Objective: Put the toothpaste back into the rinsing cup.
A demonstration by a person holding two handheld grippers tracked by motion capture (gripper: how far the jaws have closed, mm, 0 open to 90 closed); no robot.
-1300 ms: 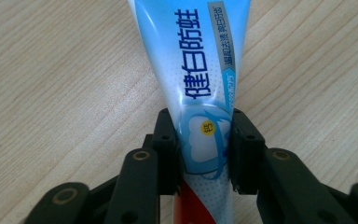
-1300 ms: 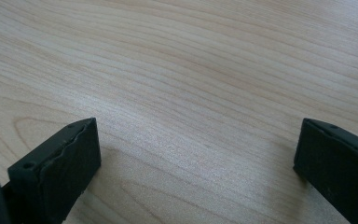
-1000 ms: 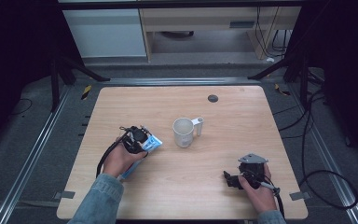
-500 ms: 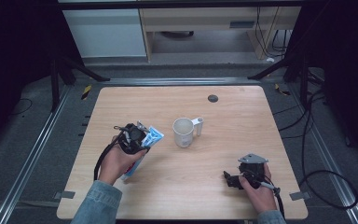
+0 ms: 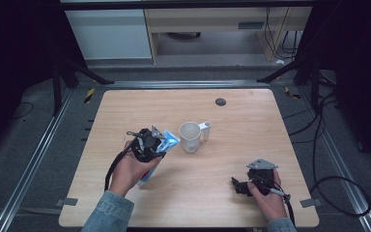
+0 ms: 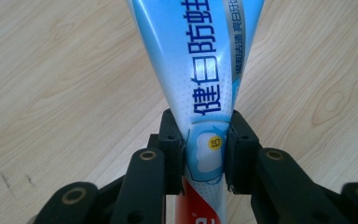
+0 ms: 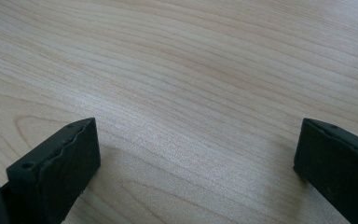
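My left gripper [image 5: 155, 143] is shut on a light blue toothpaste tube [image 5: 170, 142], just left of a white mug [image 5: 190, 137]. The tube's upper end nearly reaches the mug's rim, and its lower end [image 5: 146, 177] sticks out below the hand. In the left gripper view the jaws pinch the tube [image 6: 200, 60] low on its length, where it narrows, above bare wood; the left gripper [image 6: 204, 154] is closed tight there. My right gripper [image 5: 238, 186] rests low at the front right of the table, jaws pointing left. In its own view the right gripper [image 7: 196, 161] is wide open with nothing between its jaws.
The mug's handle [image 5: 206, 129] points right. A small dark round disc [image 5: 221, 101] lies at the back of the wooden table [image 5: 251, 125]. Stand legs [image 5: 77, 72] and cables [image 5: 319, 145] lie on the floor around the table, with cabinets [image 5: 111, 34] behind.
My left gripper has carried the toothpaste tube a little to the right, closer to the mug, and the tube has swung so more of its length shows. The right gripper has stayed put.
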